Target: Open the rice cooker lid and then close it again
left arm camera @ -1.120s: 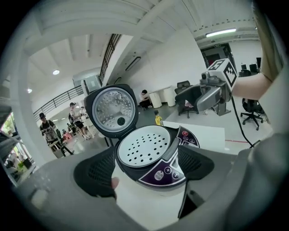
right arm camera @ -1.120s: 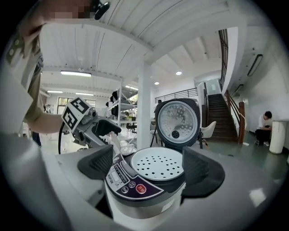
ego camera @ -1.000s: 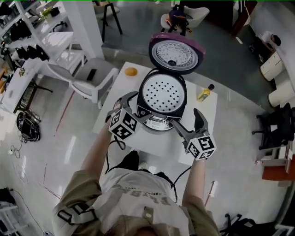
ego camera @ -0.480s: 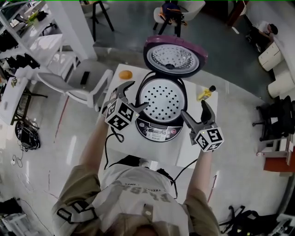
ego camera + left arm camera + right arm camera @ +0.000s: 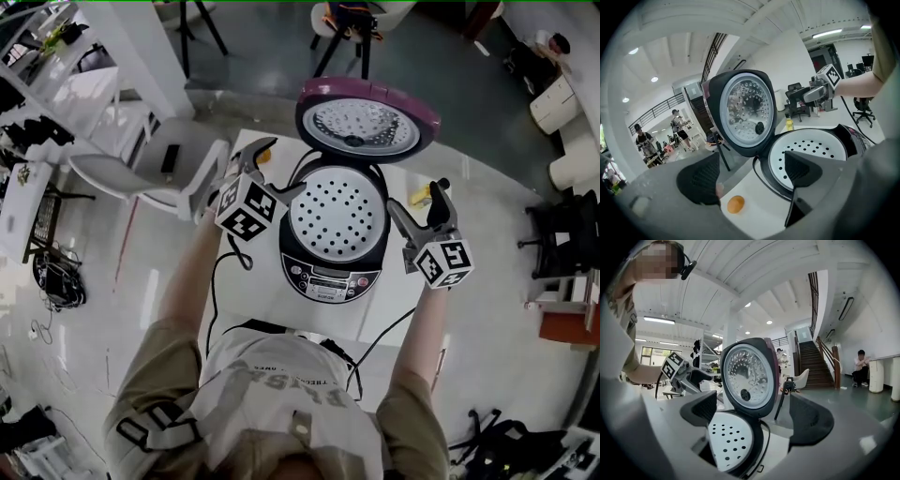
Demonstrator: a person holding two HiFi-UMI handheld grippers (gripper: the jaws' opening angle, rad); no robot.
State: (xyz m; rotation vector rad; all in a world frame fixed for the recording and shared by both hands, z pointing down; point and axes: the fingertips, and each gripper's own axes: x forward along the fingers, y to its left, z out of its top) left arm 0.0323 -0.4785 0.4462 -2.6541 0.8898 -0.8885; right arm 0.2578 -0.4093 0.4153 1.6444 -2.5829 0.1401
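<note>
White bench [image 5: 265,302] fills the middle of the head view; a pale chair [image 5: 141,169] stands just off its left side. The person's torso and both forearms come in from the bottom edge.

Rice cooker [image 5: 328,277] sits on the bench at centre, toward the far edge, control panel facing the person. Its lid [image 5: 367,120] is fully open, hinged at the back and standing upright with the shiny inner face toward the person. Same lid shows in the left gripper view [image 5: 743,110] and right gripper view [image 5: 749,376]. A white perforated tray [image 5: 339,214] is exposed inside the pot, also seen at [image 5: 822,147] and [image 5: 726,439]. A black cable [image 5: 217,281] trails over the bench's near left part.

Left hand-held gripper [image 5: 286,167] is held at the cooker's left side, near the hinge, jaws wide apart and gripping nothing; its own view [image 5: 752,157] shows only bench and the cooker's edge past the gap, not touched. Right hand-held gripper [image 5: 418,206] is held at the cooker's right side, jaws likewise spread wide and empty [image 5: 753,397], lid and pot lying beyond them. Each gripper is off the cooker, no contact.

Small yellow bottle [image 5: 789,124] stands on the bench to the right of the cooker. Small orange round item [image 5: 736,204] lies on the bench left of the cooker, below the left jaws.
</note>
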